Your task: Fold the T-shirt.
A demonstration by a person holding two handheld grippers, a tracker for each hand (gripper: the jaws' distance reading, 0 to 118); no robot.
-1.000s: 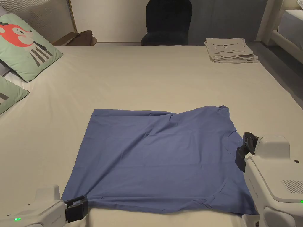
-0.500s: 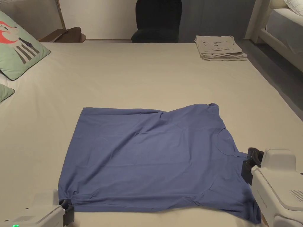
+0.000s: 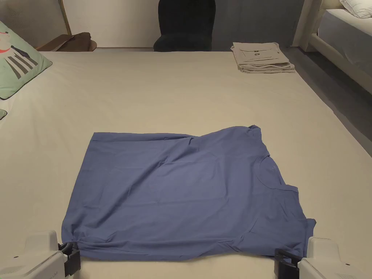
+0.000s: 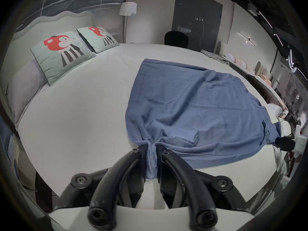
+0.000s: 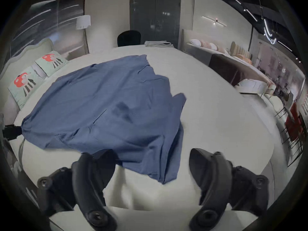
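While the blue cotton T-shirt (image 3: 181, 196) lies spread on the cream bed sheet (image 3: 181, 91) near the bed's front edge, collar to the right and hem to the left, the left claw (image 4: 151, 154) is clenched on the near hem corner, both jaws pressing bunched fabric. The right claw (image 5: 150, 164) is released, its jaws wide apart, with the near sleeve end lying between them on the sheet. The step in hand appears to be securing the second near corner before a lengthwise fold. To do it well, the right claw should close on the sleeve-side edge through both layers, not on the sheet beneath. Both claws should then rise together at matched height, keeping the near edge taut, so the wrinkles near the far shoulder do not set into the fold.
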